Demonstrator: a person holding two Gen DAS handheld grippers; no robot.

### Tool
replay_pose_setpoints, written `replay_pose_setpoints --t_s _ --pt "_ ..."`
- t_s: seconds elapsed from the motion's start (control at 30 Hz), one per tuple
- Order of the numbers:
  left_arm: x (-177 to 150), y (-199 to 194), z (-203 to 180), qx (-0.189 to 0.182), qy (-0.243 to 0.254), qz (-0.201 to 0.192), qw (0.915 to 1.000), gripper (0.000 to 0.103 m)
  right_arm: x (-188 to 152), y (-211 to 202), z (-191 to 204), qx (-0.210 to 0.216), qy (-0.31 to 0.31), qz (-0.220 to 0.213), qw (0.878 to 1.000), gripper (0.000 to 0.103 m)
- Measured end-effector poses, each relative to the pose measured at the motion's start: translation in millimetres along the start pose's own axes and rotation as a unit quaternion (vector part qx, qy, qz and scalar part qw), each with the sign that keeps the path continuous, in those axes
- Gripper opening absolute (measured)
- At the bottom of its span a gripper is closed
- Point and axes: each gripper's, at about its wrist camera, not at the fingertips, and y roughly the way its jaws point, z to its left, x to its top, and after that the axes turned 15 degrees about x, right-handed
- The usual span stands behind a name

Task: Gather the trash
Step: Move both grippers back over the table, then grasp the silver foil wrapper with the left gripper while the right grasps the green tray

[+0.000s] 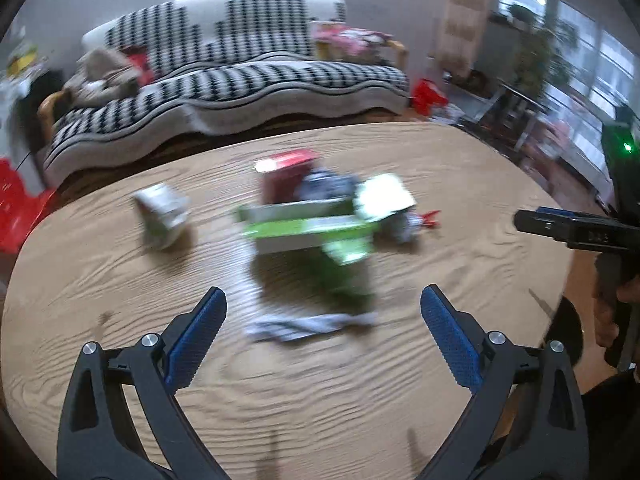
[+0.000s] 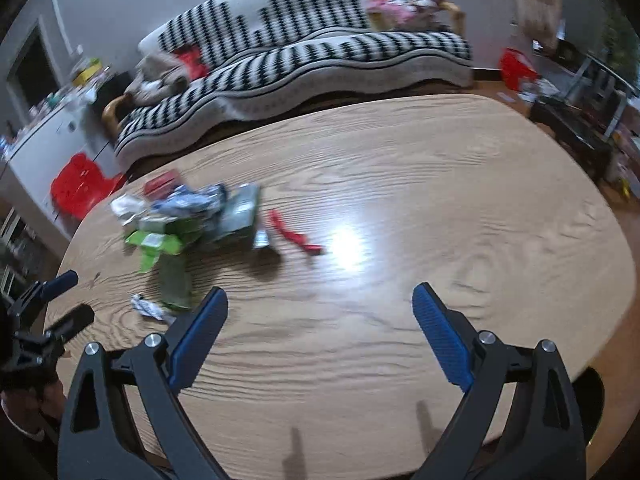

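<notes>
Two grippers hang over your wooden table [image 2: 400, 184], both with their blue-padded jaws spread wide and nothing between them. Nearest your left gripper [image 1: 322, 312] lies a crumpled white wrapper [image 1: 308, 326] on the bare wood, just ahead of the gap between its fingers, with nothing standing in front of it. Just beyond it the trash pile [image 1: 320, 216] sits in the middle of the table: a flattened green-and-white carton [image 1: 304, 230] in front, a red box [image 1: 286, 172] behind, a blue-grey crumpled bag between them, all blurred. A small white-and-green carton [image 1: 164, 216] stands apart to the pile's left, and a red scrap [image 1: 430, 216] lies just beside its right edge. Your right gripper [image 2: 318, 310] hovers over bare wood, with the same pile ahead and to its left and the red scrap [image 2: 294, 234] the closest piece to it; a bright glare sits on the wood beside that scrap. Your right gripper's fingertip [image 1: 536, 222] shows at the far right of the left view, well apart from the pile. Beyond the table runs a black-and-white patterned sofa [image 1: 240, 76], with a red plastic stool [image 2: 80, 184] on the floor at its left end.
</notes>
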Motion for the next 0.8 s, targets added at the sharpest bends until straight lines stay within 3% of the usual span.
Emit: replay_pose_setpoints --t_s 0.17,0.47,0.57,0.8 --pt "-7 5 33 0.021 -0.007 0.005 0.9997 0.095 0 25 25 0.019 -0.026 0.022 0.999 0.090" --pt "-20 19 34 0.028 0.028 0.016 0.9991 0.095 -7 82 74 0.040 -0.090 0.075 0.992 0.090" --pt "-25 25 32 0.045 0.051 0.020 0.9975 0.095 -11 101 88 0.048 -0.108 0.088 0.989 0.089" --pt "-32 36 36 0.040 0.055 0.034 0.9971 0.095 -16 138 109 0.063 -0.131 0.110 0.983 0.079"
